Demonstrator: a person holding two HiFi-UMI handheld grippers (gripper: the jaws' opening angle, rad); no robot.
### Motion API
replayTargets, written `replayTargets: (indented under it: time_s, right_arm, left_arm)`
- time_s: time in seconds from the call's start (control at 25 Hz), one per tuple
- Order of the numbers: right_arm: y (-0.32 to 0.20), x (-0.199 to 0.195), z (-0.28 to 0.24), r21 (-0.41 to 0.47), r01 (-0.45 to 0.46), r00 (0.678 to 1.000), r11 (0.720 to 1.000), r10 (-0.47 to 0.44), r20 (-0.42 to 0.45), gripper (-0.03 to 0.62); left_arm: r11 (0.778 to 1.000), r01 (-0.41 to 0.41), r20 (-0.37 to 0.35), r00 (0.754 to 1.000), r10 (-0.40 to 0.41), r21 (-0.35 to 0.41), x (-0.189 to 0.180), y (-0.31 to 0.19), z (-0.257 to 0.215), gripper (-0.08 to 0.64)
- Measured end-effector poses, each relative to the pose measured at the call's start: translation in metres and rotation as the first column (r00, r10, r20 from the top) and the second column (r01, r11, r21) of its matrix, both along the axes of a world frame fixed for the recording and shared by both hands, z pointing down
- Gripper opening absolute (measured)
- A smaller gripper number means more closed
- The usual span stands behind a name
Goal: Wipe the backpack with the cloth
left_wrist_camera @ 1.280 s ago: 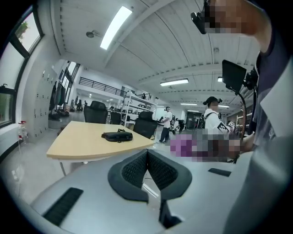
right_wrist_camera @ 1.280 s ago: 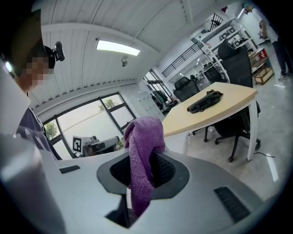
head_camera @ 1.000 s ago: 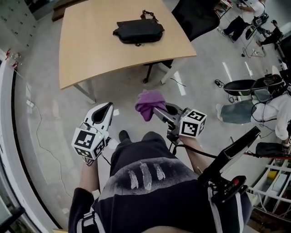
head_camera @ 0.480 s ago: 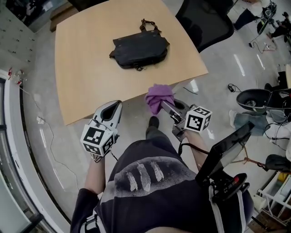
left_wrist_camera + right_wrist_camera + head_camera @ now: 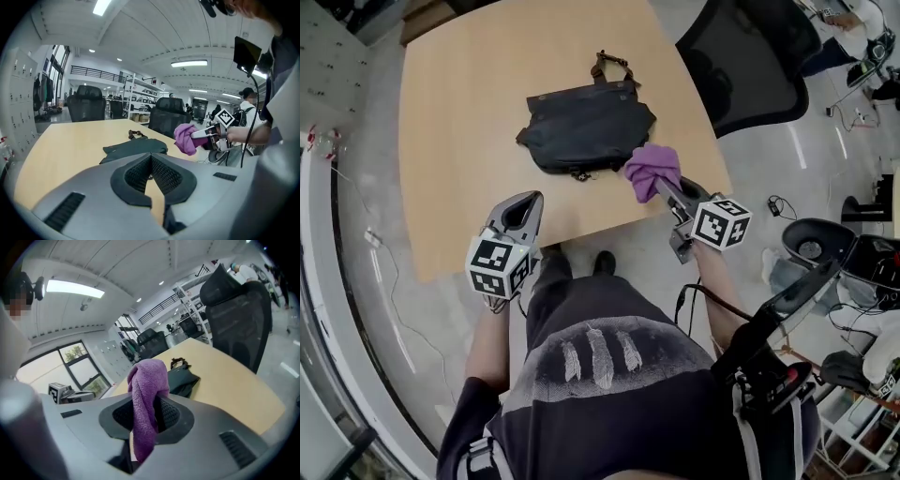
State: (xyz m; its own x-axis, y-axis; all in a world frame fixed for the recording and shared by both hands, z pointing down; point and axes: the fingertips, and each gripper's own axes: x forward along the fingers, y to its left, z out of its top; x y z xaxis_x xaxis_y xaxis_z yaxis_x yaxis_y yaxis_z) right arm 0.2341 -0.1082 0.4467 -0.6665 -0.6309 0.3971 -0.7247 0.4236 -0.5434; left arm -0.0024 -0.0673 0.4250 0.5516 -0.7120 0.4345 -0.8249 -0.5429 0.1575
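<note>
Our purple cloth hides the tips of the right tongs, which are clamped on it. The black backpack lies flat and rumpled mid-counter, just beside the cloth. Our left tongs are closed and empty. Half a second ago the cloth hung off the counter's edge; now it is over it.

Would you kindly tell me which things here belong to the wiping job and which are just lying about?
Job: dark fabric backpack; purple towelling cloth, clamped in right gripper; light wooden table under the backpack.
Idle: black mesh office chair; left gripper, shut, empty.
</note>
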Motion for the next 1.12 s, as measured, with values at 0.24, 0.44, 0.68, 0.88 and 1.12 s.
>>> replayTargets:
  time_s: [0.24, 0.44, 0.68, 0.88, 1.12]
  right_arm:
    - [-0.087, 0.032, 0.039, 0.045, -0.149, 0.903, 0.988, 0.155, -0.401, 0.061]
    - [-0.114, 0.008, 0.08, -0.016, -0.089, 0.744, 0.996, 0.056, -0.665, 0.061]
    - [-0.119, -0.02, 0.103, -0.088, -0.014, 0.61, 0.996, -0.061, -0.79, 0.061]
    - [-0.114, -0.05, 0.095, -0.095, 0.101, 0.535, 0.99, -0.135, -0.834, 0.061]
    - [-0.104, -0.105, 0.099, -0.132, 0.23, 0.497, 0.964, -0.233, -0.836, 0.061]
  left_arm:
    - [0.997, -0.02, 0.008, 1.0, 0.021, -0.081, -0.019, -0.076, 0.056, 0.006]
    - [0.985, -0.097, -0.007, 0.995, 0.097, -0.145, -0.026, -0.121, 0.097, 0.006]
    - [0.964, -0.162, 0.001, 0.986, 0.166, -0.212, -0.02, -0.135, 0.137, 0.006]
    - [0.961, -0.154, -0.035, 0.988, 0.149, -0.229, -0.018, -0.138, 0.139, 0.006]
    - [0.957, -0.152, -0.054, 0.988, 0.143, -0.248, -0.02, -0.137, 0.145, 0.006]
